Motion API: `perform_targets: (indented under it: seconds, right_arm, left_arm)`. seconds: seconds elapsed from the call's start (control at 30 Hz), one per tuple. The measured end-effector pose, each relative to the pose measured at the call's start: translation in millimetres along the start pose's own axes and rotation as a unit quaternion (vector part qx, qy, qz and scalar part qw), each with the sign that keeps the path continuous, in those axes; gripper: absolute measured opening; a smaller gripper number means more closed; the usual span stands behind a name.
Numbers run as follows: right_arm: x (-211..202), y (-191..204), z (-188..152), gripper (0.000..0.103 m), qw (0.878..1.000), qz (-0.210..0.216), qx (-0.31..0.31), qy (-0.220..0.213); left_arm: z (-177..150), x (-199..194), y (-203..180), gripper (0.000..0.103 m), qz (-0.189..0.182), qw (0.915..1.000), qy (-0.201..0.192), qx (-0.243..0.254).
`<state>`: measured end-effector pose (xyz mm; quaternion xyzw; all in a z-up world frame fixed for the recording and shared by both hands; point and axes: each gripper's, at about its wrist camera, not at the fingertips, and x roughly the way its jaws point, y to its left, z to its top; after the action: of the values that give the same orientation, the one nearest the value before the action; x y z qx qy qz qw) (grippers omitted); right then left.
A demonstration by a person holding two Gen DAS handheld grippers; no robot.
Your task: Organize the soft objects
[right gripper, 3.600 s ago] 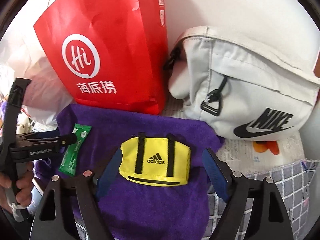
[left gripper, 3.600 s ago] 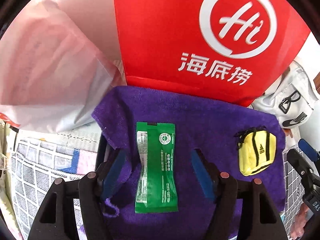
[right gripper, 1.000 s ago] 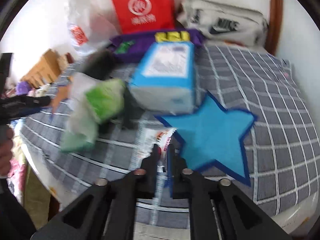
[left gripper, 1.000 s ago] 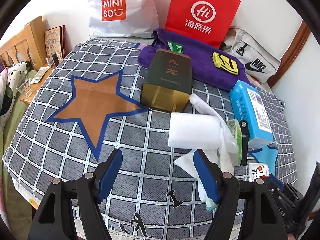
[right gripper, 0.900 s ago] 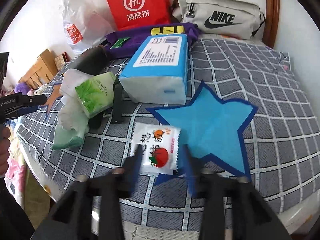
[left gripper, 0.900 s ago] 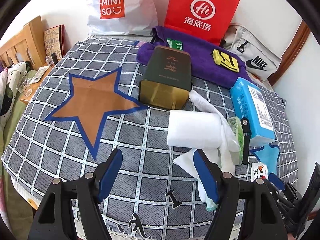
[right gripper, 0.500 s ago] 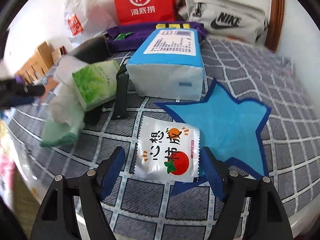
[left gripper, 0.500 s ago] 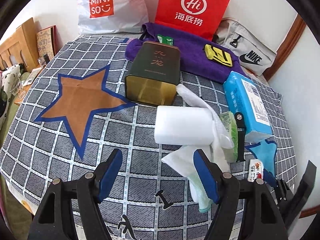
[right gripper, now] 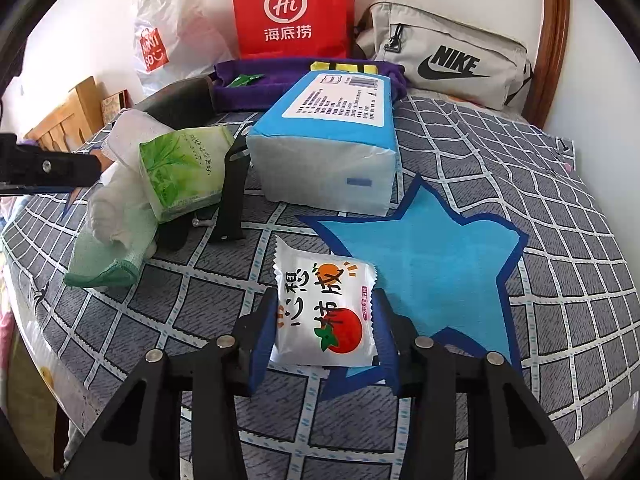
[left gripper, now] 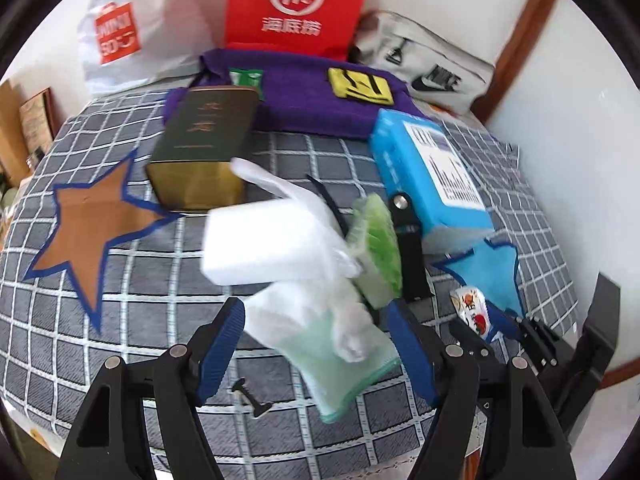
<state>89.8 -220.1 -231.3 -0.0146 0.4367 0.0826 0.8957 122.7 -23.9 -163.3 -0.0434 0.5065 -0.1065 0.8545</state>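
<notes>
A white snack packet (right gripper: 324,316) with a tomato print lies on the checked bedspread (right gripper: 560,280), at the edge of a blue star patch. My right gripper (right gripper: 322,332) straddles it. Its jaws are closing, and the blue pads meet the packet's two side edges. My left gripper (left gripper: 316,344) hangs open over a crumpled white and pale green cloth (left gripper: 332,360) without pressing on it. Beside the cloth are a white block (left gripper: 264,240) and a green tissue pack (left gripper: 378,260). On the purple towel (left gripper: 304,100) at the back rest a yellow pouch (left gripper: 360,84) and a green sachet (left gripper: 246,80).
A blue tissue pack (right gripper: 328,152), a dark tin box (left gripper: 204,148) and a black strap (right gripper: 232,200) lie mid-bed. A red paper bag (right gripper: 292,8), a white plastic bag (left gripper: 120,32) and a grey waist bag (right gripper: 448,56) line the wall. The bed edge is close below both grippers.
My right gripper's jaws spread wide around the snack packet, then narrowed onto its sides. The left gripper slid right, and the crumpled cloth now lies between its fingers.
</notes>
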Motion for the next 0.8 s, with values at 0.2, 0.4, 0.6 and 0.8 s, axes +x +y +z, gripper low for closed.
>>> perform_targets:
  seconds: [0.2, 0.4, 0.6, 0.8]
  right_arm:
    - [-0.7, -7.9, 0.4, 0.043, 1.0, 0.016, 0.014, -0.001]
    - [-0.3, -4.7, 0.2, 0.043, 1.0, 0.007, 0.008, -0.002]
    - [-0.6, -4.4, 1.6, 0.043, 1.0, 0.005, 0.01, 0.004]
    - [-2.1, -6.4, 2.5, 0.042, 1.0, 0.001, 0.017, 0.013]
  left_arm:
    - [-2.9, 18.5, -10.8, 0.053, 0.011, 0.9996, 0.018, 0.017]
    - [-3.9, 16.0, -10.5, 0.021, 0.012, 0.9996, 0.009, 0.025]
    - [-0.7, -1.6, 10.2, 0.019, 0.014, 0.9998, -0.012, -0.002]
    - [-1.3, -17.8, 37.7, 0.019, 0.015, 0.9988, -0.03, -0.037]
